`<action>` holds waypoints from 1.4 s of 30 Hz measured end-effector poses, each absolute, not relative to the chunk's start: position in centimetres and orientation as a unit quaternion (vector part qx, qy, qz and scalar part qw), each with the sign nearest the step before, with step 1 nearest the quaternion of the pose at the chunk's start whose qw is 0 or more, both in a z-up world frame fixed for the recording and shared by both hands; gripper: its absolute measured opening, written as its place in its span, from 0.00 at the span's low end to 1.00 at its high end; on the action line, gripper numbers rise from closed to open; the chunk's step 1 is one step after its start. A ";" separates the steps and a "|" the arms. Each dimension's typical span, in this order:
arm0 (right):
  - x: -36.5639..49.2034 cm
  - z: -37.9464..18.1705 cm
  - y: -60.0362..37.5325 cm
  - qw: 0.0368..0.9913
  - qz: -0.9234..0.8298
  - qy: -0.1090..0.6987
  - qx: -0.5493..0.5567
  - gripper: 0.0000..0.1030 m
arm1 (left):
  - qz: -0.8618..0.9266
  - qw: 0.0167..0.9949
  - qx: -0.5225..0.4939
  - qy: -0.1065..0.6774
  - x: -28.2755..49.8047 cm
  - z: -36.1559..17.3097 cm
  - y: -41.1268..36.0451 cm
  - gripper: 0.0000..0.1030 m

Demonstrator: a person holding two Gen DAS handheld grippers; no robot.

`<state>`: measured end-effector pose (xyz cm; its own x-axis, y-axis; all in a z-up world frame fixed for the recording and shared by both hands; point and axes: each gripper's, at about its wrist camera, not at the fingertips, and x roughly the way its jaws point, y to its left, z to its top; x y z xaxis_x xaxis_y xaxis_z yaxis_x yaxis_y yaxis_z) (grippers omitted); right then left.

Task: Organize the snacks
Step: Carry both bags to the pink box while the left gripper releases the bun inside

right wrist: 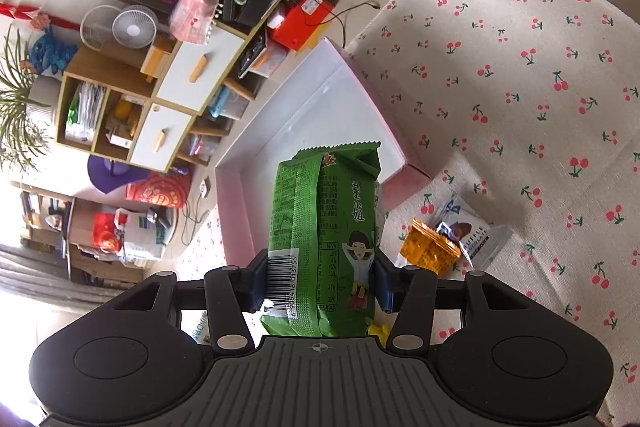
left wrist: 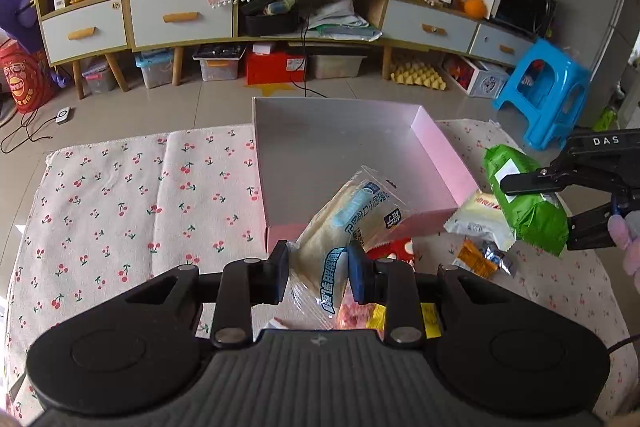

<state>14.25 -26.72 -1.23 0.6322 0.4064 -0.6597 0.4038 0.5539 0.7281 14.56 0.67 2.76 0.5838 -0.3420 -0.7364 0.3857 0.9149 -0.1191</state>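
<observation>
My left gripper (left wrist: 319, 273) is shut on a clear-wrapped bread packet (left wrist: 352, 211) with blue print, held up just short of the near wall of the pink shallow box (left wrist: 440, 151). The box's grey inside holds nothing. My right gripper (right wrist: 320, 281) is shut on a green snack packet (right wrist: 326, 223), lifted over the box's near corner (right wrist: 236, 211). In the left wrist view the right gripper's fingers (left wrist: 528, 183) clamp that green packet (left wrist: 528, 203) to the right of the box. An orange snack (right wrist: 430, 247) and a silver chocolate packet (right wrist: 472, 231) lie on the cloth.
A cherry-print cloth (left wrist: 140, 195) covers the surface. A white packet (left wrist: 480, 219), an orange packet (left wrist: 478, 259) and red and yellow wrappers (left wrist: 394, 247) lie by the box. Beyond it are tiled floor, a blue stool (left wrist: 548, 91) and a cabinet (left wrist: 180, 15).
</observation>
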 end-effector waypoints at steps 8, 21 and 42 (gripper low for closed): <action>18.2 -1.3 -26.8 0.791 0.067 0.371 0.482 0.48 | -0.174 0.904 0.028 0.388 19.7 0.5 -2.9 0.27; 20.6 -5.4 -27.9 0.779 0.065 0.395 0.482 0.48 | -0.159 0.904 0.049 0.394 20.5 -2.2 -2.2 0.26; 18.8 -1.5 -26.7 0.804 0.125 0.442 0.377 0.36 | -0.149 0.898 0.026 0.413 20.1 -2.2 -2.1 0.27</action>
<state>18.78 -26.67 -1.54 0.5776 0.5342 -0.6173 0.1337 0.6841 0.7171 20.12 -2.11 -2.22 0.6150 -0.2463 -0.7490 0.2892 0.9542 -0.0763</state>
